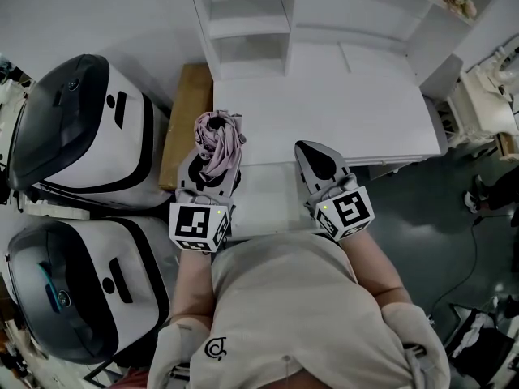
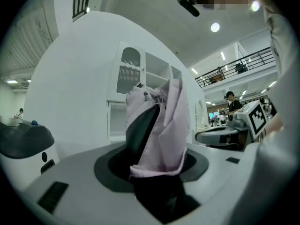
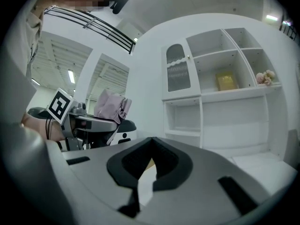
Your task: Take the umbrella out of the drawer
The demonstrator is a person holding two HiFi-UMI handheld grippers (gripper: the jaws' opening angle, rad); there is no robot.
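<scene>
Umbrella (image 1: 219, 134): folded, pink, slack cloth over a stiff core, likely light. Clamped upright in left gripper (image 1: 214, 162) at white desk's (image 1: 324, 112) front-left corner. Take hold of the core, not loose cloth. Right gripper (image 1: 314, 152) — closed, empty.

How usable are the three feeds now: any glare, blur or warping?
Head view: evenly lit, sharp, slightly bowed at the edges. Left gripper view: heavy fisheye, dark corners, folded pink fabric umbrella crisp, ceiling lamp flares a little. Right gripper view: same fisheye, white shelf unit curves.
</scene>
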